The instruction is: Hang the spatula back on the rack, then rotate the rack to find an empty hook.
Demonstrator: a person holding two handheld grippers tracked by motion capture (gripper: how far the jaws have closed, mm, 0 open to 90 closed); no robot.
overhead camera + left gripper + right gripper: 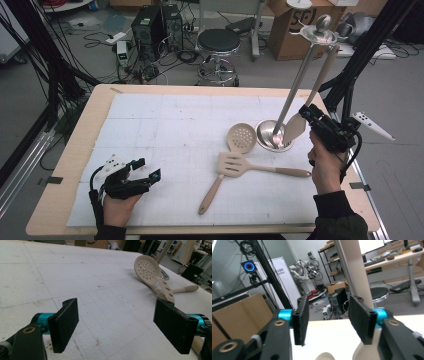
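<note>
One spatula (296, 126) hangs on rack (274, 136); left claw (148, 170), right claw (306, 113) open, empty.

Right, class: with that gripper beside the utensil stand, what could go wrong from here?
1. The right hand-held gripper is open beside the hanging spatula; a nudge could swing or unhook it.
2. The stand is tall on a small base; a sideways pull might tip it.
3. The skimmer and slotted turner cross on the table; lifting one may drag the other.

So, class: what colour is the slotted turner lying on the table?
The slotted turner is pale beige, clearest in the high view.
</note>
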